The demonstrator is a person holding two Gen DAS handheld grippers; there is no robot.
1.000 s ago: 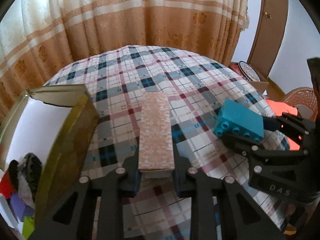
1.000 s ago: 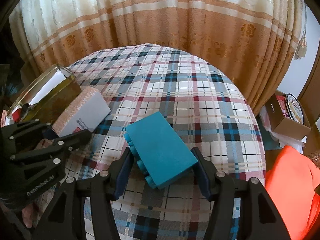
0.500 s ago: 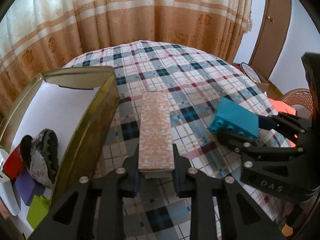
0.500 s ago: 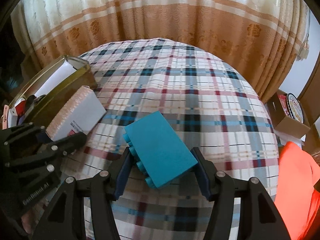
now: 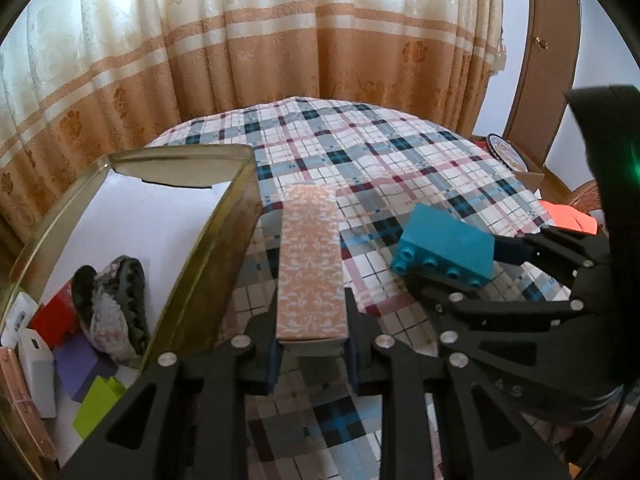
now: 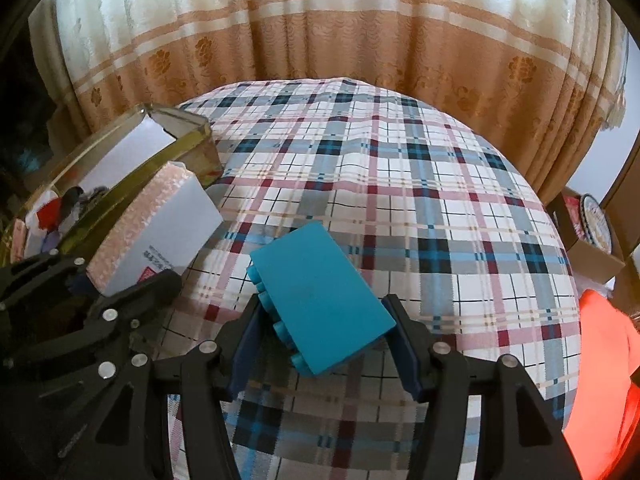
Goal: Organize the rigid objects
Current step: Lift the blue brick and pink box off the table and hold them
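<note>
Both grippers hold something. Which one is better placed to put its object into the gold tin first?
Left. The left gripper holds the pink patterned box right beside the gold tin, almost at its wall. The right gripper, with the teal building block, is farther from it, with the left gripper between them.

Near end of pink patterned box (image 5: 311,262) hidden between black fingers (image 5: 262,354). Rear of teal brick (image 5: 444,246) covered by right gripper (image 5: 490,268). Gold tin (image 5: 208,280) cut off at left edge, contents partly masked by its wall; grey-black lump (image 5: 110,300) inside unidentifiable. Print on box's white face (image 6: 154,261) too small to read. Round item (image 6: 596,222) in far cardboard carton clipped by picture edge.
</note>
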